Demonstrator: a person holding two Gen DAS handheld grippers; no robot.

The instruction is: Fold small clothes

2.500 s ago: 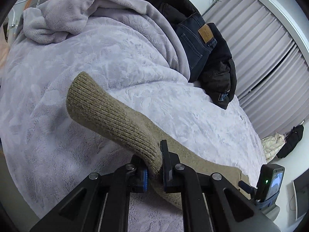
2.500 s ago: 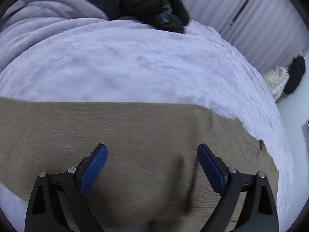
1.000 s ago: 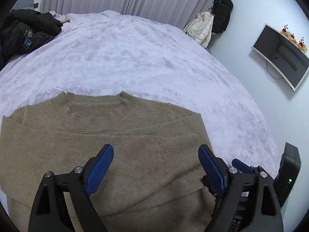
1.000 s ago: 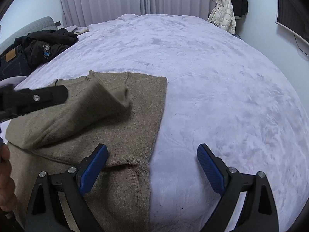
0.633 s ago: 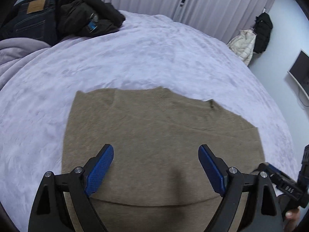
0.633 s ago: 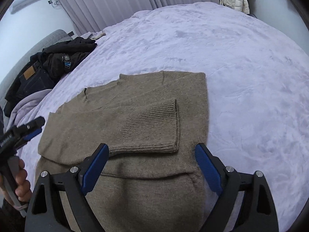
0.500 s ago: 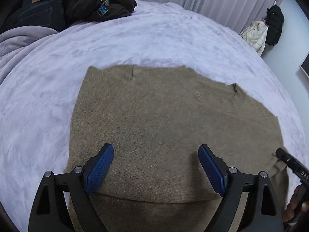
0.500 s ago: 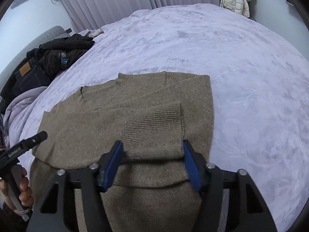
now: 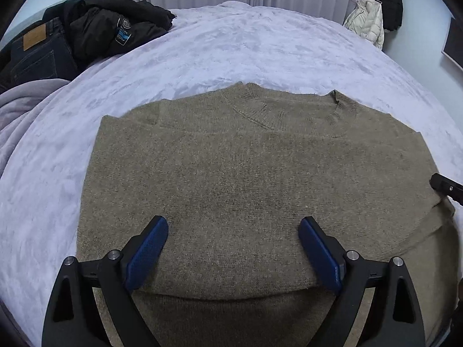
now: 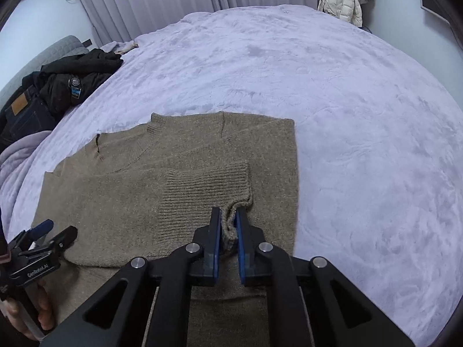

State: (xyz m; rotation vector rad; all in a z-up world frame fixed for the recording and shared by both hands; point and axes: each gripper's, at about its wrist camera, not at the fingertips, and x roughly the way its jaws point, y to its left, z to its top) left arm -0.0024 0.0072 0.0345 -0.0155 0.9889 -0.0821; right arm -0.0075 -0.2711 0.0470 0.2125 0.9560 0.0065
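An olive knit sweater (image 9: 246,173) lies flat on the lilac bedspread (image 9: 260,43), neck away from me. One sleeve is folded across its chest, ending in a ribbed cuff (image 10: 208,188). My right gripper (image 10: 228,214) is closing its jaws, and the cuff's near edge is bunched and pinched between the blue pads. My left gripper (image 9: 233,225) hovers over the sweater's lower body. Its jaws are wide and still opening a little, with nothing between them. In the right wrist view the left gripper (image 10: 43,237) sits at the sweater's left edge, held by a hand (image 10: 29,321).
A black jacket (image 9: 115,26), dark jeans (image 9: 37,49) and a bunched grey blanket (image 9: 26,101) are heaped at the bed's far left. A white puffer jacket (image 9: 367,20) hangs by the curtains at the right. Bare bedspread stretches beyond and to the right of the sweater.
My right jaws have gone from wide open to pinched on the sleeve cuff. My left gripper let go of the sleeve earlier and has dropped closer over the sweater's body.
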